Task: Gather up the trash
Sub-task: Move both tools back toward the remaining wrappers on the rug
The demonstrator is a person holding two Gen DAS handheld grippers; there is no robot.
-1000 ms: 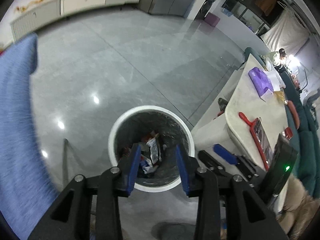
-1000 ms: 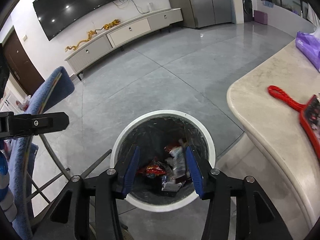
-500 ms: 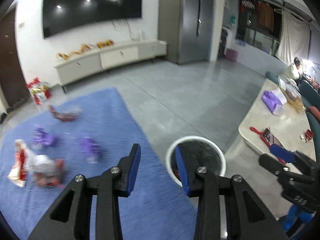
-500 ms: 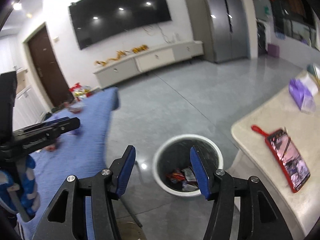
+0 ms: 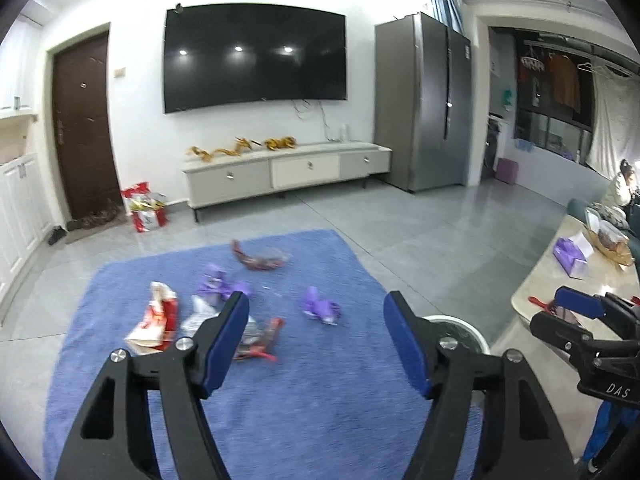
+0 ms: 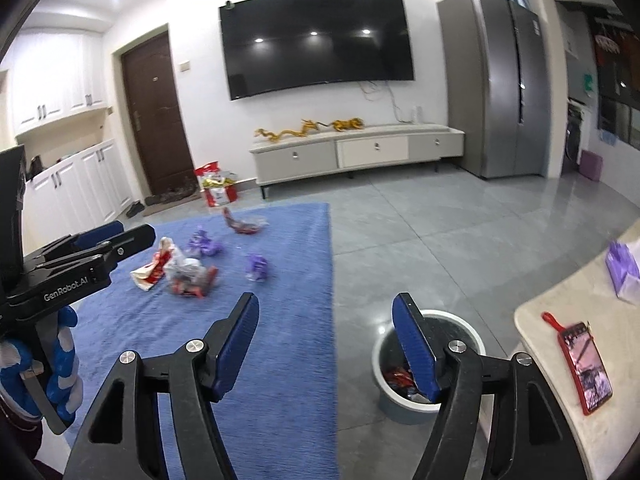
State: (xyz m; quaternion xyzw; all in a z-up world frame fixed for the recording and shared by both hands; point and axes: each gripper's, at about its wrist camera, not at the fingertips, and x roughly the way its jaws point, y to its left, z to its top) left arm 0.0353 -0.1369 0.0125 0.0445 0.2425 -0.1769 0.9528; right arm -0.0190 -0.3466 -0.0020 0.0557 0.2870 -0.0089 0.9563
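Left gripper (image 5: 316,316): jaws have just been opening, now spread wide, nothing between them; raised over the blue rug (image 5: 280,400).
Right gripper (image 6: 326,320): jaws likewise have just been opening, wide apart and empty; poised above the rug edge and the grey floor.
Trash, scattered on the rug's far half: red-and-white wrapper (image 5: 154,322); crumpled purple wrapper (image 5: 320,307); second purple wrapper (image 5: 218,285); dark red wrapper (image 5: 258,259); clear-and-red packet (image 5: 258,338), blurred.
Waste bin (image 6: 428,356): white-rimmed, on the floor just beside the rug, near the marble table (image 6: 568,376); wrappers inside.
Red phone (image 6: 585,360): flat on the table.
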